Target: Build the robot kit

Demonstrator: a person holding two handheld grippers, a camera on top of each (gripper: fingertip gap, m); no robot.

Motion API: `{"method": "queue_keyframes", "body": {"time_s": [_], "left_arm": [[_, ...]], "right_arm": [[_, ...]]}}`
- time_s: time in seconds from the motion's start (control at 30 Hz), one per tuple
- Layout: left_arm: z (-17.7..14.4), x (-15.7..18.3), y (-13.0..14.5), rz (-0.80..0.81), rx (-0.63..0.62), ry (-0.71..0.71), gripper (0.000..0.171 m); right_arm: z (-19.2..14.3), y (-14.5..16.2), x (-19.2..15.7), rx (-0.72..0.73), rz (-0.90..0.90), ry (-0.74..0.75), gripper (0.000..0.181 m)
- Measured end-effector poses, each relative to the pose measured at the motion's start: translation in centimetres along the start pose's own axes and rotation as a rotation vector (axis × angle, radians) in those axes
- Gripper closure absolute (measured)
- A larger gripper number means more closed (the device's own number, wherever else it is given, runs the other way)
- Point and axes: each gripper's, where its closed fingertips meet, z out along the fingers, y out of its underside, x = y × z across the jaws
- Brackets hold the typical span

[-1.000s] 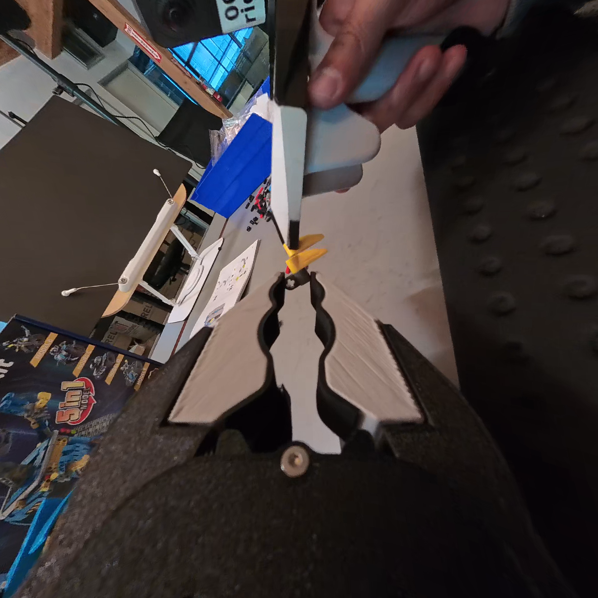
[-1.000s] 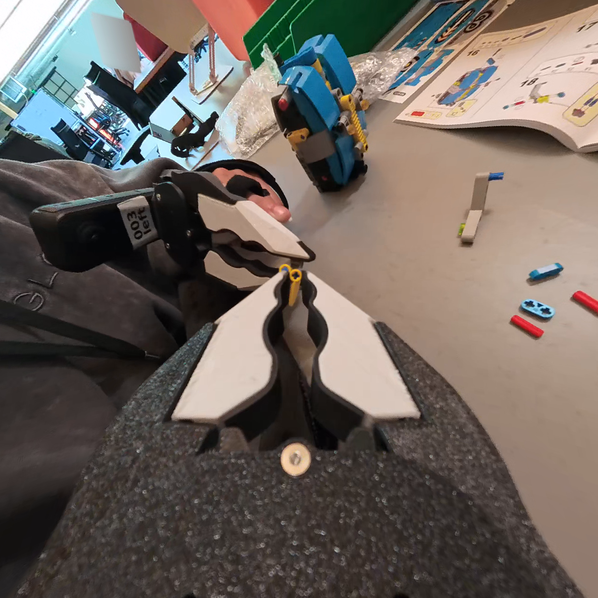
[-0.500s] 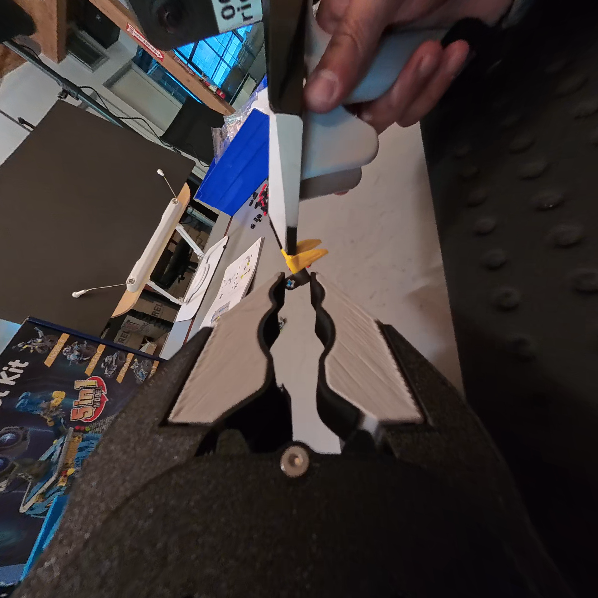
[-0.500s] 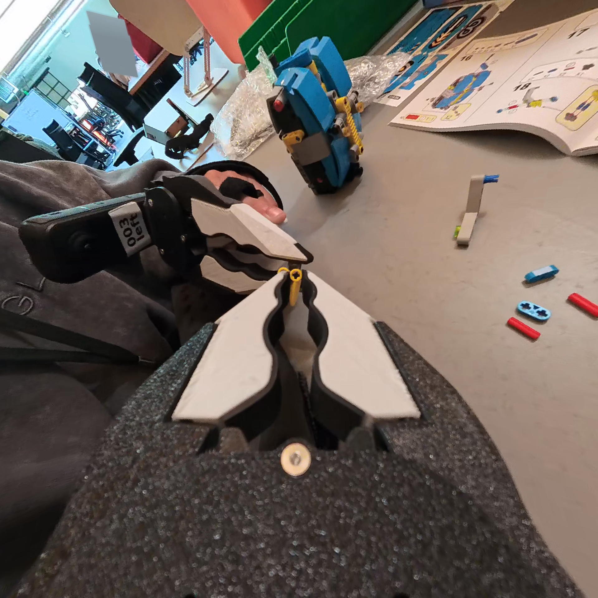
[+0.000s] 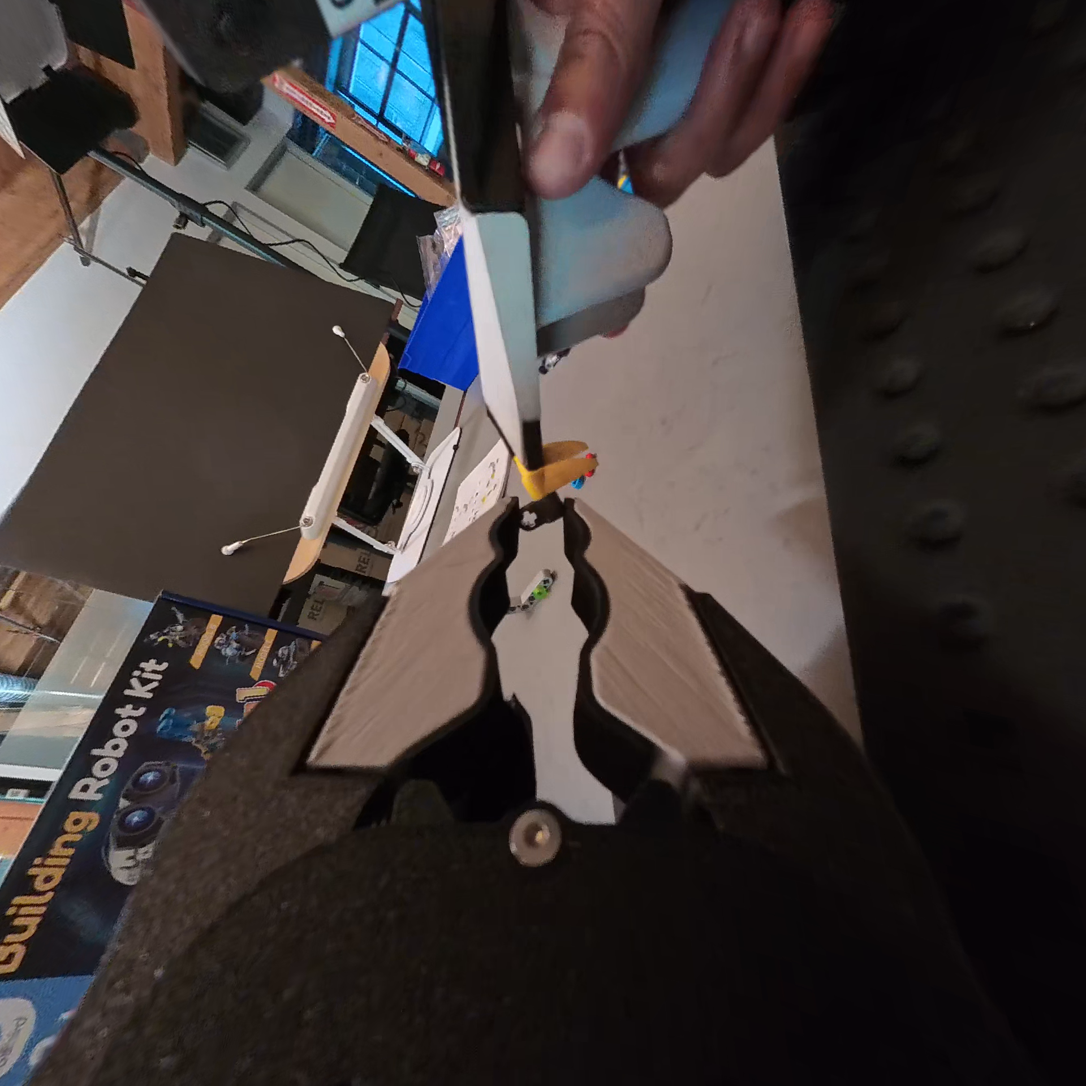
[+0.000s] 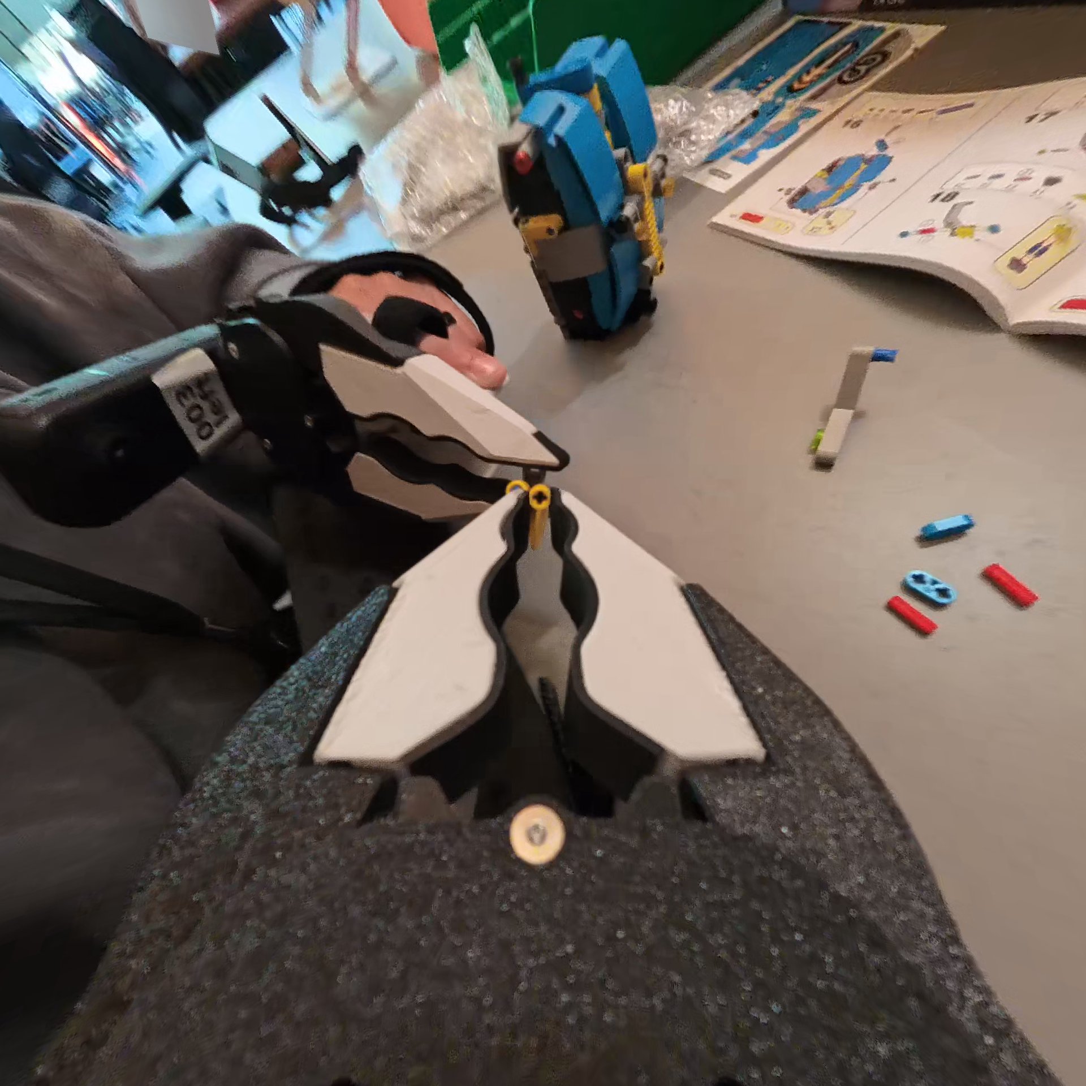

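In the left wrist view my left gripper is shut on a small black piece with a cross-shaped hole. My right gripper comes down from above it, held by a hand, and is shut on a yellow forked piece that meets the black piece. In the right wrist view my right gripper pinches the yellow piece at its tips. The left gripper reaches in from the left with the black piece touching the yellow one. Both hover above the grey table.
A blue robot model stands behind, with a plastic bag and an open instruction booklet. A grey angled beam, blue parts and red pins lie to the right. A kit box stands left. Both grippers' tips are close together, under 4 cm apart.
Both grippers keep their pieces and stay tip to tip. The pair has tilted and shifted a little, so the grey beam on the table now shows between my left fingers.
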Motion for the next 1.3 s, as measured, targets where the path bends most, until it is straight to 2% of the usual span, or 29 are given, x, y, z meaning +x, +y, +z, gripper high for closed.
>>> {"method": "queue_keyframes", "body": {"time_s": [0.13,0.47,1.03,1.2,1.3], "left_arm": [[0.0,0.1,-0.1,0.061,-0.011,-0.018,0.158],[0.2,-0.2,0.0,-0.029,0.006,0.002,0.158],[0.0,0.2,-0.6,0.007,0.039,0.010,0.158],[0.0,0.3,-0.5,0.002,0.036,0.012,0.157],[0.0,0.2,-0.6,0.001,0.040,0.011,0.158]], "right_arm": [[-0.1,0.2,-0.1,-0.025,0.047,-0.009,0.175],[-0.3,-0.3,0.0,-0.015,0.114,-0.009,0.173],[-0.5,0.2,-0.6,-0.027,0.248,-0.130,0.173],[-0.6,0.0,-1.0,-0.020,0.286,-0.176,0.161],[-0.7,-0.1,-1.2,-0.020,0.330,-0.202,0.161]]}}
